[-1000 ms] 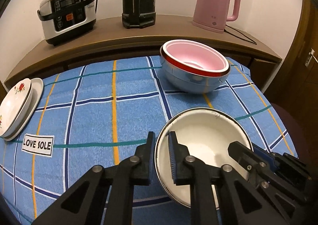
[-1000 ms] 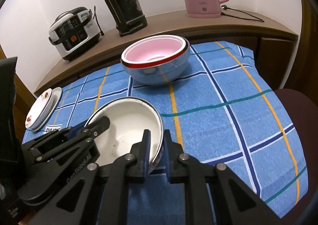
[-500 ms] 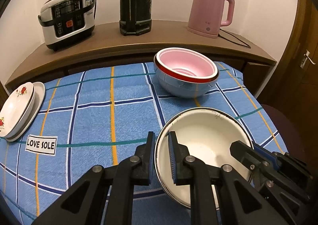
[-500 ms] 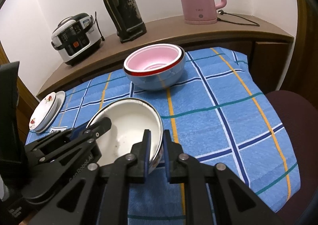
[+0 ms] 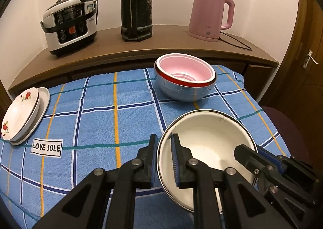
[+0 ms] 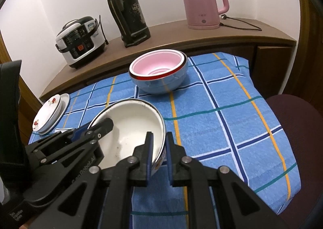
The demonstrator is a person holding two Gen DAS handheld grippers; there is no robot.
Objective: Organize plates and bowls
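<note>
White bowl (image 5: 210, 144): lifted over the near right part of the blue checked tablecloth (image 5: 97, 111), tilted; dark rim, small dark specks inside.
Left gripper (image 5: 164, 158): fingers pinching the bowl's left rim, one pad inside, one outside.
Right gripper (image 6: 159, 156): fingers pinching the opposite rim the same way; a printed pattern on the bowl's outer wall just visible between them.
Stacked bowls (image 5: 184, 76): pink inside red-rimmed inside pale blue, standing at the far edge of the cloth, well apart from the white bowl.
Plates (image 5: 22, 113): two, floral one on top, at the left edge; label "LOVE SOLE" (image 5: 46, 147) just beside.
Wooden shelf (image 5: 113, 47) behind: rice cooker (image 5: 69, 23), dark flask (image 5: 136, 4), pink kettle (image 5: 210, 13) with cord.
White walls; door with handle (image 5: 309, 59) at right; dark red seat (image 6: 298, 128) beside the table.
Flask top cut off in left view; bowl's underside hidden.
</note>
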